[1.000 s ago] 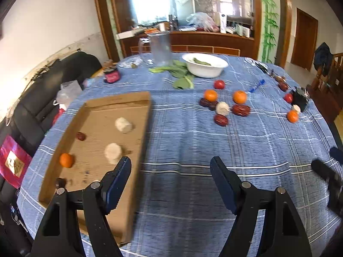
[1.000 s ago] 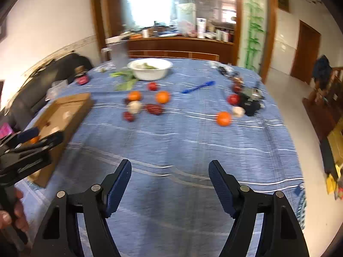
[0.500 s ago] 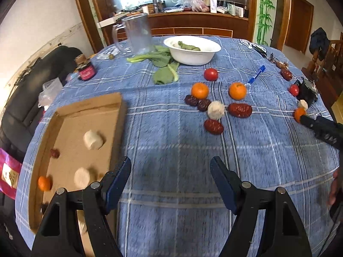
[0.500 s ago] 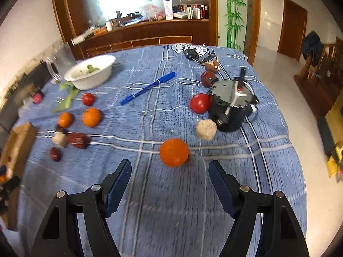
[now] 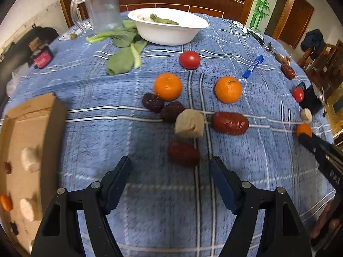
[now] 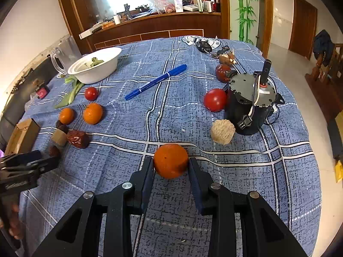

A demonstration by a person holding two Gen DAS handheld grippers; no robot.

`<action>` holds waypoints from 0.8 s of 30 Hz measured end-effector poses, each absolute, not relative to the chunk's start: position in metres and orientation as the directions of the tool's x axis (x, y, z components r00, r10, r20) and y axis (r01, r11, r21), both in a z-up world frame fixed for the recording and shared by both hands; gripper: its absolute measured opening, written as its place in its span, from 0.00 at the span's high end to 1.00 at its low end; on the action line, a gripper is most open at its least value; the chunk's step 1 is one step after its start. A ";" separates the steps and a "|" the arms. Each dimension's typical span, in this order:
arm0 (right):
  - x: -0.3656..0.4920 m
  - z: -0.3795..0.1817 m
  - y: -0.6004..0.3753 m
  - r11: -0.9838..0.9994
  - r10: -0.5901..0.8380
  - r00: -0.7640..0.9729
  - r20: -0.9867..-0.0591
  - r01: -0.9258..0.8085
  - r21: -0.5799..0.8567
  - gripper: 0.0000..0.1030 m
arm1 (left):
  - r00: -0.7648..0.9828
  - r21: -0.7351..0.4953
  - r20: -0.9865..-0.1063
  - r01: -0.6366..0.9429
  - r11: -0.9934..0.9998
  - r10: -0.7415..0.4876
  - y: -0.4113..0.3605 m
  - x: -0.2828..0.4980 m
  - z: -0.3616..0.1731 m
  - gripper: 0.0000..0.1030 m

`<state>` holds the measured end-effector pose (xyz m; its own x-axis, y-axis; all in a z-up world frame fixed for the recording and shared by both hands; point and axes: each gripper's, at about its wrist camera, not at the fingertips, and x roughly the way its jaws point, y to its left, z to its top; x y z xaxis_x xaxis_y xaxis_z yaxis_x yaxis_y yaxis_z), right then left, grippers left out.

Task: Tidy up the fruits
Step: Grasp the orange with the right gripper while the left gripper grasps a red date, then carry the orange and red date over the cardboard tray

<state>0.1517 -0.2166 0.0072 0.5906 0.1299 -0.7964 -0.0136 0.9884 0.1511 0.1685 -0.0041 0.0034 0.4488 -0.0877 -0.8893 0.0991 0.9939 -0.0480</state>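
Showing only in the right view, the right claw (image 6: 171, 167) clamps one orange (image 6: 170, 160); left claw (image 5: 170, 177) closing on nothing, three oranges (image 5: 168, 86) at 12 o'clock.

Bare cloth (image 6: 246, 171) right of orange (image 6: 170, 160); motor (image 6: 249, 105) blocks beyond.

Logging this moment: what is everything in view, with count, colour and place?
orange: one, orange, in right gripper
loose oranges: two, orange, left of centre
tomatoes: two, red, by motor and near bowl
dates: at least five, red-brown, scattered
chunks: two on cloth, beige, more in box
bowl: one, white, far left
greens: several, green, beside bowl
pen: one, blue, centre
jug: one, clear, behind bowl
box: one, cardboard, left edge
motor: one, black, right
left gripper: black, jaws closing, date at tips, untouched
right gripper: black, shut on orange
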 end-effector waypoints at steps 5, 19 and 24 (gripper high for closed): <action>0.151 0.011 -0.221 0.985 0.145 0.602 -0.786 -0.015 0.170 0.66 | 0.495 -0.043 -0.863 0.133 0.990 -0.104 -0.004 0.167 0.006 0.70; 0.128 0.023 -0.223 0.989 0.114 0.626 -0.772 0.006 0.151 0.66 | 0.509 -0.139 -0.836 0.166 0.976 -0.206 0.015 0.116 0.029 0.70; 0.103 0.032 -0.216 0.991 0.097 0.639 -0.763 0.008 0.132 0.66 | 0.505 -0.177 -0.832 0.149 0.973 -0.229 0.028 0.093 0.033 0.70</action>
<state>0.1026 -0.2165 0.0318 0.6385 0.0969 -0.7635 0.0079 0.9912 0.1323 0.0931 0.0283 0.0326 0.5053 -0.2290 -0.8320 0.1495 0.9728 -0.1769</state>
